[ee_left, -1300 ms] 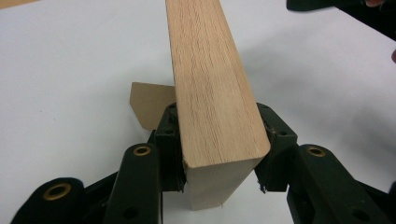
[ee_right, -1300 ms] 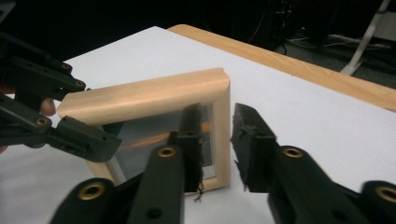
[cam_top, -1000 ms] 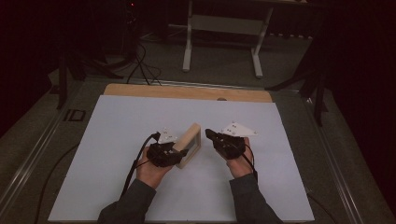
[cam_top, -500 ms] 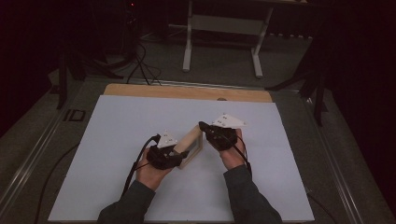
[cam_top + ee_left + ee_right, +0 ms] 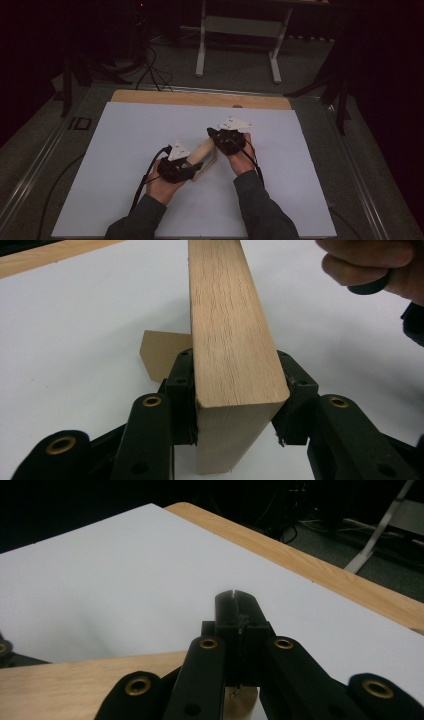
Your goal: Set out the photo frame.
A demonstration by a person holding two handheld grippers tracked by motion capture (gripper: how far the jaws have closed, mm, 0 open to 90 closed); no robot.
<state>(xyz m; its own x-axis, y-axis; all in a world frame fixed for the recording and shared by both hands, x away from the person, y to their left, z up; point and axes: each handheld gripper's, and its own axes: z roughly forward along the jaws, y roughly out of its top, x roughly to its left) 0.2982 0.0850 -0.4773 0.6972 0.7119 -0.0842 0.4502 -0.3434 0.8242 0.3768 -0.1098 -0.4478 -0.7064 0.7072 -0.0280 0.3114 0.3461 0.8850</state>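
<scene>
A long light wooden block (image 5: 230, 325) stands on its narrow edge on the white sheet (image 5: 125, 150). My left gripper (image 5: 235, 390) is shut on its near end, one jaw on each broad face. In the high view the block (image 5: 204, 150) runs from my left gripper (image 5: 192, 162) up and to the right toward my right gripper (image 5: 212, 134). My right gripper (image 5: 235, 605) is shut with nothing between its jaws, and it hovers over the block's far end (image 5: 75, 685). A small flat brown piece (image 5: 159, 354) lies beside the block, partly hidden behind it.
The white sheet covers most of a wooden table, whose bare edge (image 5: 200, 98) shows at the back. A grey stand (image 5: 237, 27) and cables (image 5: 150, 60) are on the dark floor beyond. The person's right hand (image 5: 372, 265) shows in the left gripper view.
My right gripper has moved left and away from the person, to the block's far end. The left gripper still holds the block in about the same place.
</scene>
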